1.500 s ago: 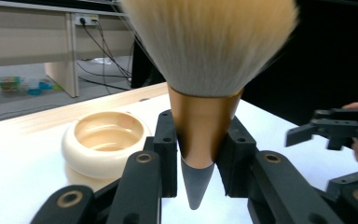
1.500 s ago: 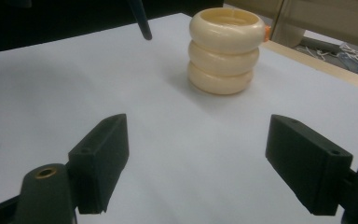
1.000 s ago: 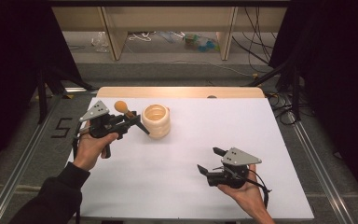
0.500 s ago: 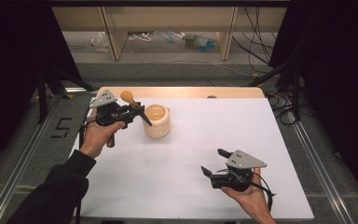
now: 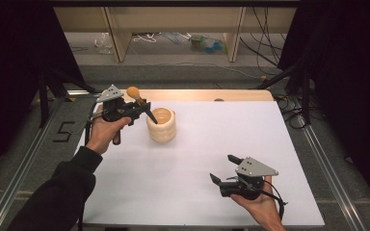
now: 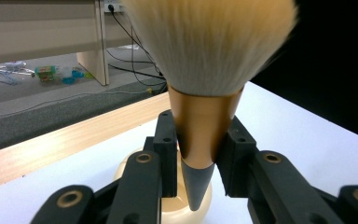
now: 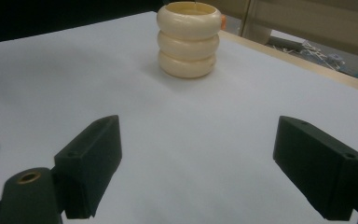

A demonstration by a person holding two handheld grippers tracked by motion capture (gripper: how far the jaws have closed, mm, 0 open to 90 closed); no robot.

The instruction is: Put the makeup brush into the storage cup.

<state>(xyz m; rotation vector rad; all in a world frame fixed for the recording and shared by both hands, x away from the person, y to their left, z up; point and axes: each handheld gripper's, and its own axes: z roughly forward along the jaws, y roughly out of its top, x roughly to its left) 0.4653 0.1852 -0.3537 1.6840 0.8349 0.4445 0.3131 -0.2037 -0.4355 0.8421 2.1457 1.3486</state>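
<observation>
I am clamping the makeup brush (image 6: 200, 116) in my left gripper (image 5: 144, 107), upper left of the high view, its dark handle tip pointing down into the mouth of the cream ribbed holder (image 5: 162, 124) on the white table (image 5: 197, 144). At the lower right, I am holding my right gripper (image 5: 225, 169) with its jaws spread wide, grasping nothing.

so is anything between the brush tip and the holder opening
Nothing visible is. The left gripper is shut on the brush, and in the left gripper view its dark pointed handle tip hangs over the cream ringed holder with nothing between. The right gripper is open, far off on the white table.
</observation>
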